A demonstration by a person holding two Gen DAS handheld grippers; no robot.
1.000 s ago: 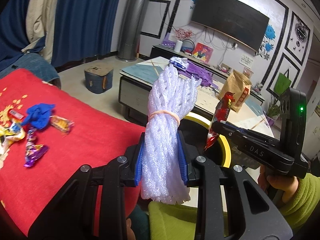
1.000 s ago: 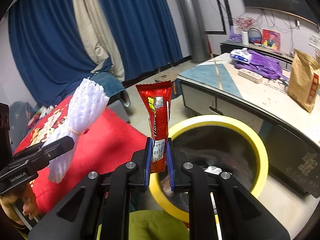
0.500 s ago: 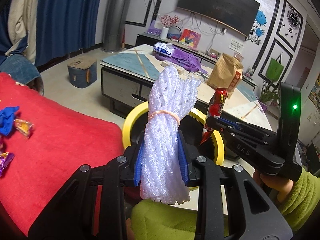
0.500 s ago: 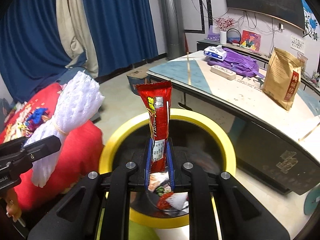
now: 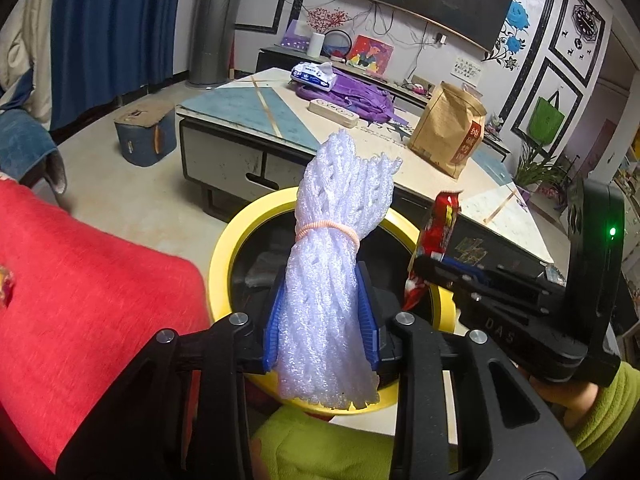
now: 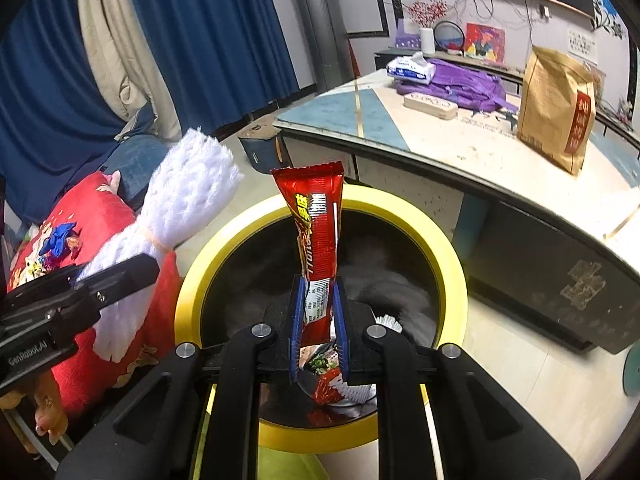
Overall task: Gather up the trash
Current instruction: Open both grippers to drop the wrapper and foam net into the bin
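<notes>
Left wrist view shows the left tongs point(image 5: 322, 328) clamped on a bundle of white foam netting point(image 5: 336, 256), tied at its waist by a pale orange rubber band point(image 5: 326, 230) and standing upright over the yellow-rimmed bin point(image 5: 224, 248). The right tongs point(image 6: 319, 328) pinch a creased red snack wrapper point(image 6: 316, 240) upright above the bin's dark opening, its top edge serrated.

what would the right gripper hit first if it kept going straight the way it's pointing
Probably the inside of the yellow-rimmed bin. The right gripper, shut on the red wrapper, points into its dark opening, so it would likely meet the trash already in there. Depth is hard to judge.
</notes>
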